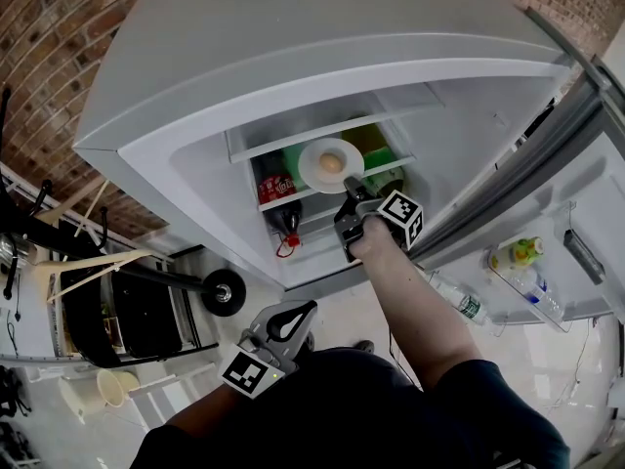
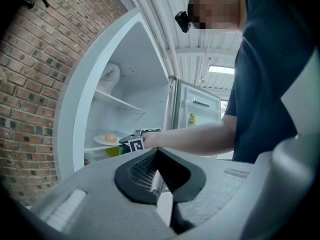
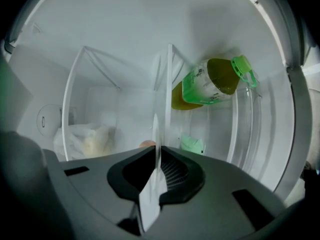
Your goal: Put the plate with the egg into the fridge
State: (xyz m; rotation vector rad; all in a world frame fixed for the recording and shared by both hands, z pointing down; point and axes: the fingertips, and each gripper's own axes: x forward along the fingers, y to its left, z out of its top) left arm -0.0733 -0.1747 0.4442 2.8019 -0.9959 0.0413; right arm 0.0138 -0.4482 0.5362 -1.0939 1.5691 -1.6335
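Note:
A white plate with a brown egg on it is inside the open fridge, level with a shelf. My right gripper is shut on the plate's near rim. In the right gripper view the plate shows edge-on between the pads, and the egg peeks out beside it. The left gripper view shows the plate, the egg and the right gripper from the side. My left gripper hangs low by the person's body, shut on nothing.
A green-capped bottle of yellow liquid lies on the shelf past the plate. A pale bag sits deeper in the fridge. A red-labelled cola bottle stands below. The open door's shelf holds bottles. A cart stands at left.

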